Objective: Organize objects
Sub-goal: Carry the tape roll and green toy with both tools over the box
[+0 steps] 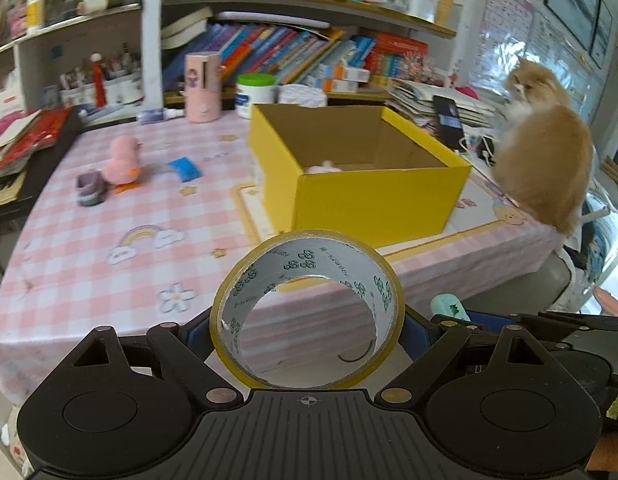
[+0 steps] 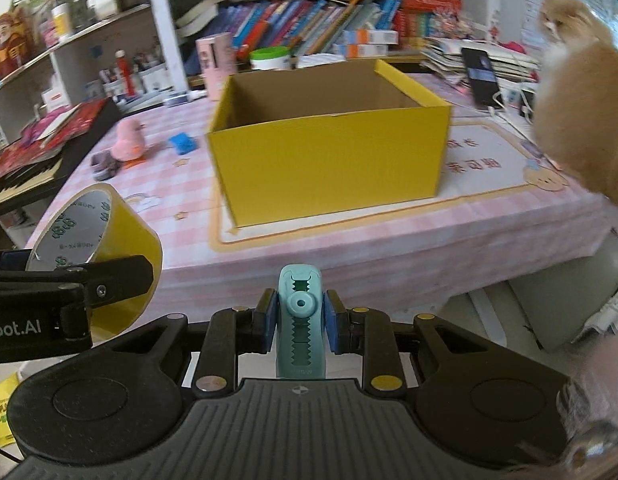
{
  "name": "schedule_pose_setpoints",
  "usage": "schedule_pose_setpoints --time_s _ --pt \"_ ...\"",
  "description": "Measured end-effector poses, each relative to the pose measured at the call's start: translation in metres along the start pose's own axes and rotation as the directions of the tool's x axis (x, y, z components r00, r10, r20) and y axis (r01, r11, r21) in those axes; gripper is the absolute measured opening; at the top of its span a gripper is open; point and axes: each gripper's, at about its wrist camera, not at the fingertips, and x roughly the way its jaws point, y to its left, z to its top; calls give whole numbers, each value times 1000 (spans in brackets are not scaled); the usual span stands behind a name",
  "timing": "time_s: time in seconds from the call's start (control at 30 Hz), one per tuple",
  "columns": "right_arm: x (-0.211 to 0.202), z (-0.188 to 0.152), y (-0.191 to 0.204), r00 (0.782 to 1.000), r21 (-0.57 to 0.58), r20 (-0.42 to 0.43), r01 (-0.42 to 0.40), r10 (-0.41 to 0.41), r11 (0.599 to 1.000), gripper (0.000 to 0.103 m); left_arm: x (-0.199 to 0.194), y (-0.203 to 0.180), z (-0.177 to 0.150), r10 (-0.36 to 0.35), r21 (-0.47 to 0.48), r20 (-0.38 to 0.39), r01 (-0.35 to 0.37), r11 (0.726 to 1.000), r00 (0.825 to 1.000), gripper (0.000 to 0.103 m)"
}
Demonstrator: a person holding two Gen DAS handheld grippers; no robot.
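Yellow tape roll [image 1: 307, 308] fills left tool [image 1: 307, 330]; right tool [image 2: 300, 320] pinches one teal clip [image 2: 299, 320].

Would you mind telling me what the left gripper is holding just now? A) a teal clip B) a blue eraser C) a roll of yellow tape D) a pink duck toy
C: the roll of yellow tape sits clamped between the left gripper's fingers, short of the yellow box.

both tongs [image 1: 307, 320] [image 2: 299, 316] clamped, side by side
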Motion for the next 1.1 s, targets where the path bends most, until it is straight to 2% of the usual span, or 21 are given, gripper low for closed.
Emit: schedule_pose_setpoints --time_s 0.17,0.3,0.53,0.7,0.9,1.1 --pt "6 6 -23 1000 26 -10 19 -18 999 23 14 -14 11 -11 10 -2 11 1000 1000 90" --pt "11 18 -35 1000 20 4 23 -23 1000 23 20 -24 24 -18 16 29 17 1000 999 90" --pt "18 51 -54 996 -20 81 32 -31 999 23 30 -39 59 -6 40 127 1 999 992 90" --pt "29 84 -71 989 -44 145 34 -28 998 23 48 -44 87 26 26 163 -30 999 986 90" --pt "46 130 -95 974 -86 227 32 -12 996 23 83 -52 117 71 18 173 -75 997 982 90" --pt "75 175 -114 969 -119 244 3 27 993 23 127 -67 138 121 30 124 -125 992 985 90"
